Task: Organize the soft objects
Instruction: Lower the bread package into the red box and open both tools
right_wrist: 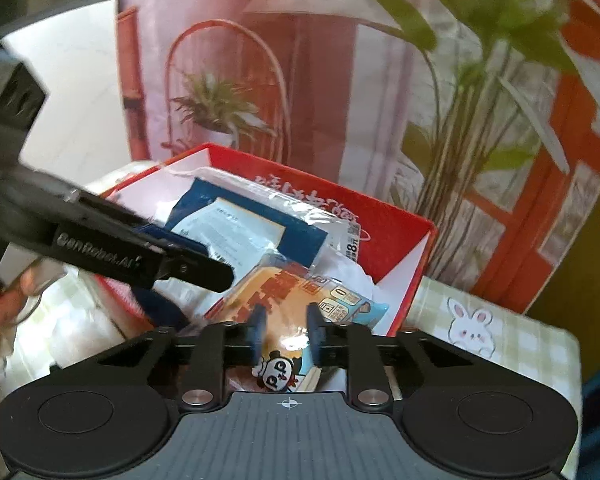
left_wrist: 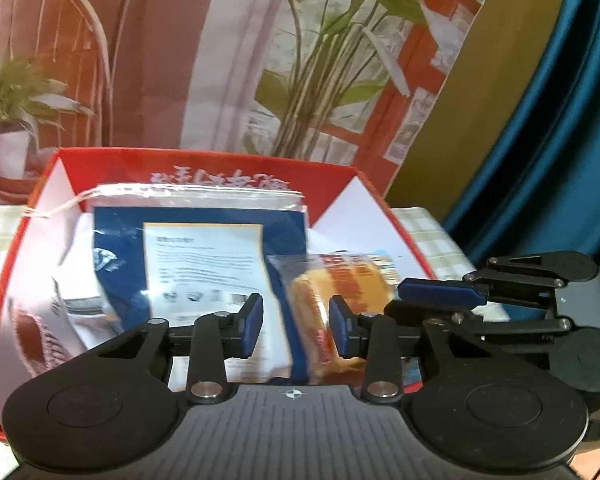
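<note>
Soft packs mostly in the red cardboard box [left_wrist: 204, 168] already. Right hand-held gripper [right_wrist: 287, 330] pinches the orange bread pack [right_wrist: 296, 292]; left hand-held gripper [left_wrist: 296, 326], part-open, grips nothing.

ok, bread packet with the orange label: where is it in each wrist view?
Left wrist: bread packet right of centre in the red box, behind the left gripper's right finger.
Right wrist: bread packet bottom centre, between the right gripper's fingers.
Shared landmark: blue-and-white pouch.
</note>
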A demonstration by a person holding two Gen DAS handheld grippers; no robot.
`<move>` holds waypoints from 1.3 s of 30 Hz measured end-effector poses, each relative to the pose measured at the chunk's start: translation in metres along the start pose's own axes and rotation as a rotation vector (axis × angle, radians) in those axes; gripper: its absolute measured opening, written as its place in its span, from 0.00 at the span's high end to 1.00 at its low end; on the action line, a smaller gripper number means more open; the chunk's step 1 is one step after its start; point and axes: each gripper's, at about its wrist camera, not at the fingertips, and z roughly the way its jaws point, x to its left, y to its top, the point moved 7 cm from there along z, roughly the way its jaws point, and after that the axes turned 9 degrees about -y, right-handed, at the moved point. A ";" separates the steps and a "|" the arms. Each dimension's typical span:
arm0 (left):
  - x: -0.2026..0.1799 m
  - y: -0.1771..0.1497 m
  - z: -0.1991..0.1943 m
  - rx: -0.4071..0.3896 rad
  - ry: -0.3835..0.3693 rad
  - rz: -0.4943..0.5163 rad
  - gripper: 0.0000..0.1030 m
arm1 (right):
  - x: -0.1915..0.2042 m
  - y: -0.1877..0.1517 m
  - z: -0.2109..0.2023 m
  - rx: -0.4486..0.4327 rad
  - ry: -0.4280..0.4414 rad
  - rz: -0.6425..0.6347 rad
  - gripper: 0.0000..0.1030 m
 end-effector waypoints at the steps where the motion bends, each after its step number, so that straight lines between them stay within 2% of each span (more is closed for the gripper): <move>1: 0.002 0.000 0.000 0.001 0.019 0.010 0.63 | -0.001 0.000 0.003 0.005 -0.001 0.025 0.89; 6: 0.014 0.002 -0.003 0.001 0.090 0.022 0.63 | -0.003 0.001 0.025 0.036 0.015 0.157 0.91; 12: 0.022 0.001 -0.004 0.012 0.117 0.021 0.63 | 0.001 -0.011 0.053 0.171 -0.003 0.213 0.92; 13: 0.022 0.001 -0.004 0.014 0.118 0.020 0.63 | 0.000 -0.012 0.055 0.177 -0.001 0.219 0.97; 19: 0.027 -0.004 -0.005 0.020 0.133 0.016 0.63 | 0.007 -0.015 0.064 0.223 -0.025 0.218 0.98; 24: 0.026 -0.005 -0.015 0.015 0.158 0.047 0.63 | 0.007 -0.015 0.063 0.224 -0.049 0.232 0.98; 28: 0.024 -0.004 -0.028 -0.002 0.182 0.072 0.62 | 0.009 -0.013 0.051 0.182 -0.104 0.206 0.92; 30: 0.023 -0.003 -0.037 -0.016 0.190 0.078 0.60 | 0.009 -0.012 0.042 0.148 -0.114 0.214 0.80; 31: 0.023 -0.002 -0.041 -0.023 0.196 0.082 0.53 | 0.009 -0.010 0.037 0.132 -0.119 0.219 0.74; 32: 0.022 -0.001 -0.046 -0.035 0.201 0.087 0.41 | 0.009 -0.009 0.032 0.117 -0.130 0.219 0.70; 33: 0.021 0.000 -0.051 -0.051 0.210 0.094 0.35 | 0.010 -0.008 0.028 0.105 -0.138 0.216 0.68; 35: 0.018 0.002 -0.063 -0.091 0.228 0.107 0.14 | 0.011 -0.006 0.018 0.079 -0.147 0.218 0.49; 37: 0.014 0.003 -0.076 -0.133 0.239 0.112 0.04 | 0.012 -0.004 0.009 0.056 -0.154 0.224 0.33; 39: 0.011 0.002 -0.089 -0.163 0.244 0.102 0.01 | 0.013 -0.002 0.001 0.036 -0.155 0.222 0.21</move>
